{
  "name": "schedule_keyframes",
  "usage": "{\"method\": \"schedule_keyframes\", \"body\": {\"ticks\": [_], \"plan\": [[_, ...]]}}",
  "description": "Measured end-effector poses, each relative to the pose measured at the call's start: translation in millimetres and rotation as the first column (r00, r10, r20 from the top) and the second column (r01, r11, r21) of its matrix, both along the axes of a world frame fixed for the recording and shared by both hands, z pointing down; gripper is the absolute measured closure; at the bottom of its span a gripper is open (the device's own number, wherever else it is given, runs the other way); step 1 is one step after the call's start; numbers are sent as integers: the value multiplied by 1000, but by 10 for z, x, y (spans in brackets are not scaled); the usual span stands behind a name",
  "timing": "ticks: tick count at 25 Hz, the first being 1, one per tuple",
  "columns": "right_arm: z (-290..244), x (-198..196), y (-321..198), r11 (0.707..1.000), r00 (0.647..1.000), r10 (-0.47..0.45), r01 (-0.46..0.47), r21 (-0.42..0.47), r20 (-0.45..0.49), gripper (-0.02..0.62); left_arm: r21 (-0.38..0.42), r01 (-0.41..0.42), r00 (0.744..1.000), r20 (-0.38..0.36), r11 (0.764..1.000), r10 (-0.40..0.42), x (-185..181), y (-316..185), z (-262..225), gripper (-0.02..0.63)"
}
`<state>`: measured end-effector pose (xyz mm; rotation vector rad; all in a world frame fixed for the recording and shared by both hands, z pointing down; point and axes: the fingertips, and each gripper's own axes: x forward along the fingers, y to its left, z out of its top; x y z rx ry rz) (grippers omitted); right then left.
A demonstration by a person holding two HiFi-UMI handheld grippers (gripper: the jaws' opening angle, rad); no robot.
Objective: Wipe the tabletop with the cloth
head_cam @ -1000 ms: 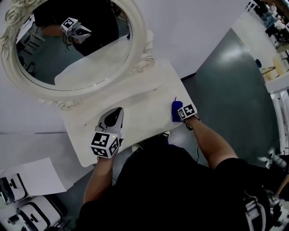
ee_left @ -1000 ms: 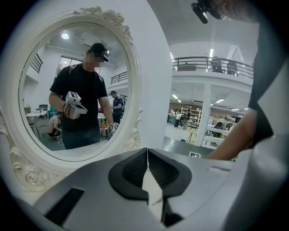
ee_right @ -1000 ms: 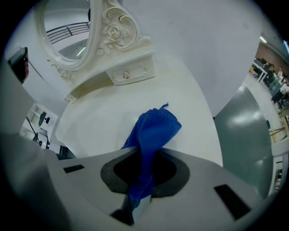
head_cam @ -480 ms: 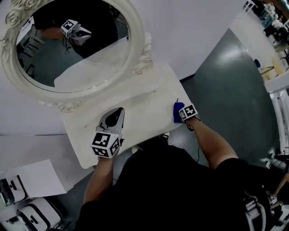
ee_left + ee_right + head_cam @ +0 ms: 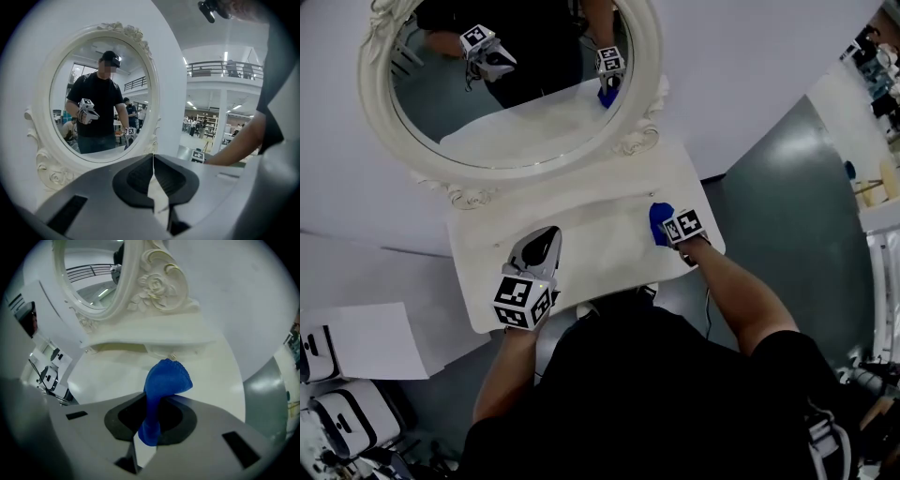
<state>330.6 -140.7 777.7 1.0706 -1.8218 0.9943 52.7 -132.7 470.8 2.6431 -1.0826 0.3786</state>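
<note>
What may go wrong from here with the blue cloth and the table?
The blue cloth sits bunched in the right tongs, so it might slip out under pressure. A forward stroke may hit the carved mirror frame. The shut left tongs may block leftward strokes.

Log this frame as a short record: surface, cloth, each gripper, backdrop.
surface: white tabletop
cloth: blue cloth, bunched, over the tabletop's right side; contact with the surface unclear
right gripper: shut on the blue cloth
left gripper: jaws together, nothing between them, over the tabletop's left front
backdrop: oval mirror in an ornate white frame, at the back of the tabletop
</note>
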Motion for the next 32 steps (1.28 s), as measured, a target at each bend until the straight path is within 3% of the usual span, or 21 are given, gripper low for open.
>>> {"method": "schedule_keyframes", "body": {"ticks": [7, 17, 23, 28, 32], "plan": [[-619, -1653, -606, 967, 966, -231, 215, 135, 117, 554, 0, 107, 994, 0, 994, -107, -710, 139, -1, 591], [-1013, -3904, -910, 860, 852, -497, 457, 225, 167, 554, -10, 268, 963, 7, 963, -268, -1822, 376, 32, 591], [-975, -4985, -930, 821, 799, -564, 516, 242, 210, 555, -20, 375, 927, 21, 927, -374, -2501, 550, 110, 591], [-885, -5582, -870, 788, 767, -610, 561, 255, 200, 554, -43, 439, 898, 37, 897, -438, -2907, 733, 173, 591], [-733, -5907, -963, 805, 782, -589, 549, 225, 202, 555, -45, 467, 884, 41, 883, -465, -3127, 752, 195, 591]]}}
